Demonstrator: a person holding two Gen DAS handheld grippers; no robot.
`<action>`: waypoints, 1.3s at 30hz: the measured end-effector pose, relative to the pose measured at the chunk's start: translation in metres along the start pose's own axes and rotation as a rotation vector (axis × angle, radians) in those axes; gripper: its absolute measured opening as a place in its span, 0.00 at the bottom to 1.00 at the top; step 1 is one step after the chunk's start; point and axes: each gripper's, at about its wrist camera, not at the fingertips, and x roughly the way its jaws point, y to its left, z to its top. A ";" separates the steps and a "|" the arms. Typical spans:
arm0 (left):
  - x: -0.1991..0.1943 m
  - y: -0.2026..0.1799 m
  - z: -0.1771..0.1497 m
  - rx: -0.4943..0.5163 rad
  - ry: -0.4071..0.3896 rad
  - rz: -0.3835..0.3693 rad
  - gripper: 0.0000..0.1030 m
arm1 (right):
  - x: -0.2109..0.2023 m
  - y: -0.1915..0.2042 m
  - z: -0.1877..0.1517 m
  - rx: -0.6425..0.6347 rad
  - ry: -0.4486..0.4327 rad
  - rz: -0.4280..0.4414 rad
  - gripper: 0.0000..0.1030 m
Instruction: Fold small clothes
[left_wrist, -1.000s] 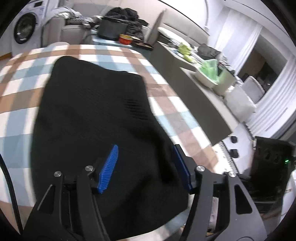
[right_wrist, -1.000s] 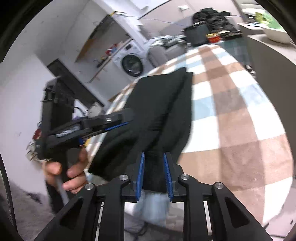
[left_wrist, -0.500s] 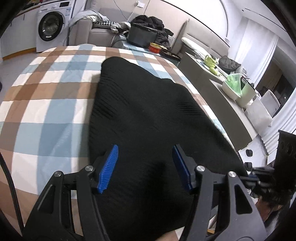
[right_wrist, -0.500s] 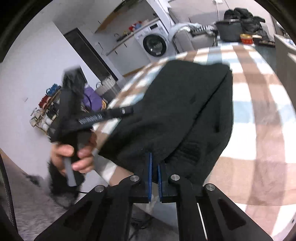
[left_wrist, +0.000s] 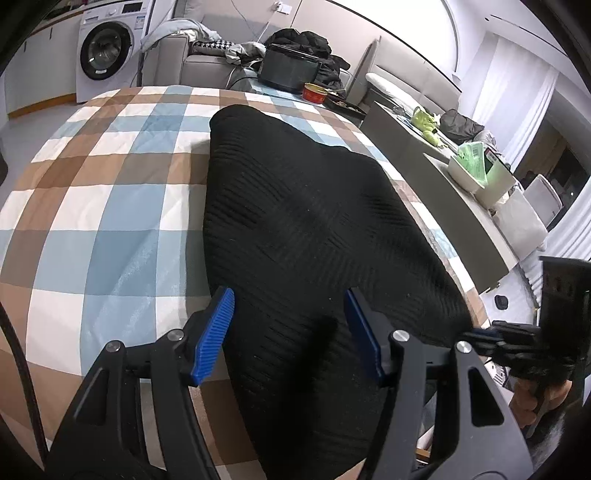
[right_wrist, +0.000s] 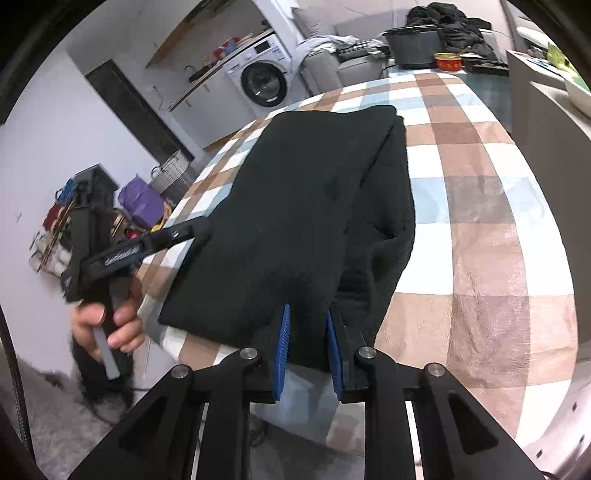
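A black ribbed knit garment (left_wrist: 295, 221) lies lengthwise on the checked tablecloth (left_wrist: 110, 221), folded over itself with a second layer showing along its right side (right_wrist: 388, 221). My left gripper (left_wrist: 288, 332) hovers open over its near end, blue pads well apart and nothing pinched. In the right wrist view the left gripper (right_wrist: 192, 232) reaches the garment's left edge, held by a hand (right_wrist: 107, 325). My right gripper (right_wrist: 306, 339) is at the near hem; its jaws are opening, with the hem between the pads and a narrow gap showing.
A washing machine (left_wrist: 105, 48) stands beyond the table's far left. A black pot (left_wrist: 288, 68) and red tin (left_wrist: 314, 92) sit past the far end. A grey counter (left_wrist: 443, 177) with a white tub (left_wrist: 469, 173) runs along the right. Bags (right_wrist: 140, 203) crowd the floor.
The right jaws closed tight on the hem half a second ago and have since parted a little. The left gripper swung across over the garment's near end, then held still; the garment has settled flatter.
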 end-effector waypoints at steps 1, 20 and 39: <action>0.000 -0.001 -0.001 0.007 0.001 0.003 0.57 | 0.005 0.001 -0.003 -0.003 0.032 -0.031 0.09; 0.016 0.026 0.013 -0.049 -0.003 0.054 0.57 | 0.042 -0.051 0.136 0.124 -0.157 -0.060 0.35; 0.022 0.034 0.018 -0.079 0.001 0.046 0.57 | 0.075 -0.056 0.168 -0.026 -0.115 -0.225 0.20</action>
